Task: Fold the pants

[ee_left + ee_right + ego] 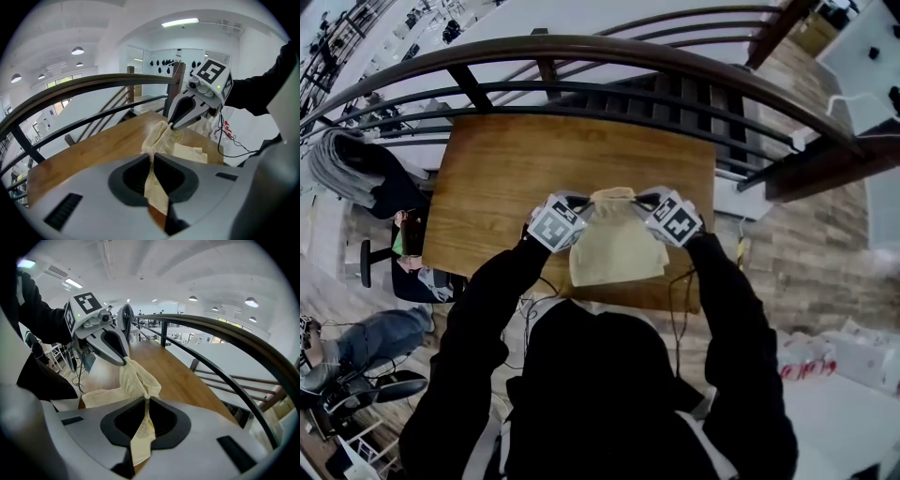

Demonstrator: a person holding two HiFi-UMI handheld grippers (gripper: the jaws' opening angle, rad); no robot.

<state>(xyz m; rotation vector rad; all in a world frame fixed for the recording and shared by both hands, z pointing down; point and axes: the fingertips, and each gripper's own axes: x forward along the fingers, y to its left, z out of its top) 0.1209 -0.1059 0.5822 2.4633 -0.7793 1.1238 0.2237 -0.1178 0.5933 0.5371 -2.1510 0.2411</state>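
Head view: two black-sleeved arms are bent and raised side by side over the near edge of one wooden table (516,169). The left gripper (583,202) and the right gripper (643,200) angle downward, tips turned toward each other. One pair of pale yellow pants (617,248) hangs between them, bunched along its top edge, its lower part draped over the table's near edge.

Left gripper view: its jaws are nearly closed, pinching a fold of the pants; the right gripper's tip grips the same bunch opposite.

Right gripper view: its jaws likewise clamp a strip of the fabric, nearly closed.
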